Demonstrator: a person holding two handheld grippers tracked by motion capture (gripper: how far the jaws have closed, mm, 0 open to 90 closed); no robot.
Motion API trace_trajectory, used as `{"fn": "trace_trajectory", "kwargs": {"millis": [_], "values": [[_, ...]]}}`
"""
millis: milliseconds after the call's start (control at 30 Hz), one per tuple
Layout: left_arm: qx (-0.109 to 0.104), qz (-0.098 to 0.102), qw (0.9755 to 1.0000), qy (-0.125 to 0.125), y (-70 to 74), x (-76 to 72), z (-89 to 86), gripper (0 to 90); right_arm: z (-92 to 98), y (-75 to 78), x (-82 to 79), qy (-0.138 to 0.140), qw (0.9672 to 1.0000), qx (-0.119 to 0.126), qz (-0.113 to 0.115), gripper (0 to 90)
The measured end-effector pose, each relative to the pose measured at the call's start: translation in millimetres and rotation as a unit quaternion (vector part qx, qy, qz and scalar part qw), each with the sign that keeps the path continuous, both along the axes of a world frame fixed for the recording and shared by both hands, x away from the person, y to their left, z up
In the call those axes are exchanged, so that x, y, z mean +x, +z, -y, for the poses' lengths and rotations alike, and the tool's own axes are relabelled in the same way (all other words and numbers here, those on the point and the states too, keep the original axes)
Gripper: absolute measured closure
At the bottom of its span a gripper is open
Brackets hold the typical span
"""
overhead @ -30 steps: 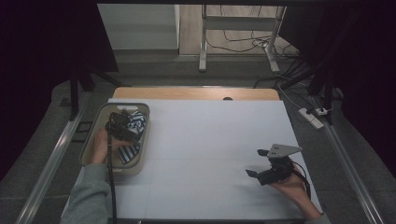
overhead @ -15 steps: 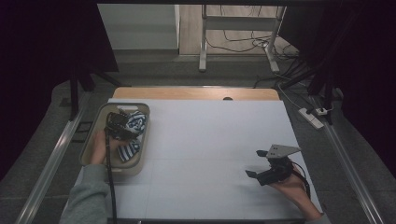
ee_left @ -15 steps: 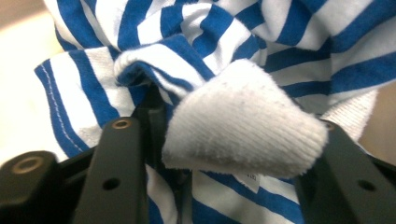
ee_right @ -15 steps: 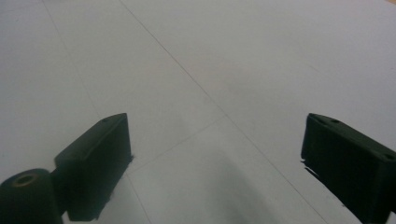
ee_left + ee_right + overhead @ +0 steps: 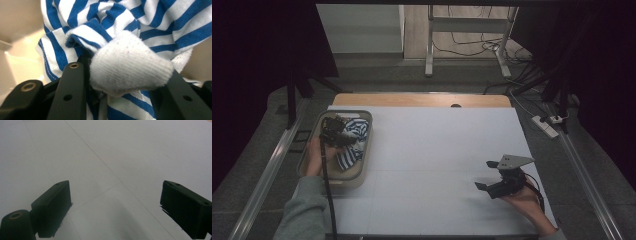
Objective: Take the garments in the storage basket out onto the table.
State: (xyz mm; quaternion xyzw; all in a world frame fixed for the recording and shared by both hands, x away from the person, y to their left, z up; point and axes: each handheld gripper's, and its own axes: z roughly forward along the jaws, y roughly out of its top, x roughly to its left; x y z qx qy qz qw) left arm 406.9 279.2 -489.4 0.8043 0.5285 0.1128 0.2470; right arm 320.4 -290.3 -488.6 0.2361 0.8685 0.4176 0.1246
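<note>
Now the left gripper pinches a blue-and-white striped cloth inside the tray. The right gripper waits far from the tray, jaws spread. The soft cloth might slip out, I think.

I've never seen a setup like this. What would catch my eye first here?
Most likely the blue-and-white striped cloth, bunched between the jaws of the left claw inside a beige bin at the table's left edge. Next, the right claw, held in a hand near the table's right front corner, its jaws spread wide over the bare white table.
</note>
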Motion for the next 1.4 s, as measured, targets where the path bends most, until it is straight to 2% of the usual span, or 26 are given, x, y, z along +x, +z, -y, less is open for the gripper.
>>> {"fn": "trace_trajectory", "kwargs": {"millis": [233,367,500,667,800,1000,1067,1100,1200,1300,1400], "values": [[-0.041,0.045,0.9982,0.007,15.5,-9.7,-7.1,60.8,-0.4,1.3,-0.2,0.001,0.9999,0.016,-0.002,10.0],[-0.061,0.081,0.9948,0.013,26.0,-16.1,-9.6,60.8,0.3,1.1,-0.1,0.001,0.9999,0.011,-0.003,10.0],[-0.074,0.102,0.9920,0.006,36.5,-22.2,-9.8,60.7,0.1,0.8,0.4,0.001,0.9999,0.013,-0.003,10.2],[-0.104,0.116,0.9878,0.005,41.7,-25.9,-12.5,60.6,0.4,1.0,0.3,-0.001,0.9999,0.011,-0.002,10.2],[-0.115,0.125,0.9855,0.009,44.3,-28.7,-15.6,60.6,0.3,1.1,0.4,-0.001,0.9999,0.011,0.001,10.2],[-0.141,0.142,0.9797,0.008,50.8,-33.6,-19.9,60.5,0.6,0.9,0.5,-0.001,1.0000,0.010,-0.001,10.2],[-0.151,0.150,0.9771,0.004,53.0,-35.5,-20.4,60.4,0.4,1.0,0.4,-0.002,1.0000,0.009,0.000,10.2],[-0.158,0.157,0.9750,0.000,55.0,-37.7,-21.0,60.4,-0.4,0.3,0.9,-0.001,1.0000,0.009,0.000,10.2],[-0.161,0.160,0.9739,0.000,57.2,-39.2,-21.8,60.4,-0.8,-0.8,1.5,0.000,1.0000,0.009,-0.003,10.2],[-0.177,0.167,0.9698,-0.001,59.8,-40.9,-23.4,60.4,-0.3,-1.0,2.0,-0.001,1.0000,0.007,-0.003,10.2],[-0.183,0.175,0.9674,0.000,62.7,-43.1,-23.5,60.4,0.1,-0.9,2.1,-0.002,0.9999,0.012,-0.002,10.3]]}}
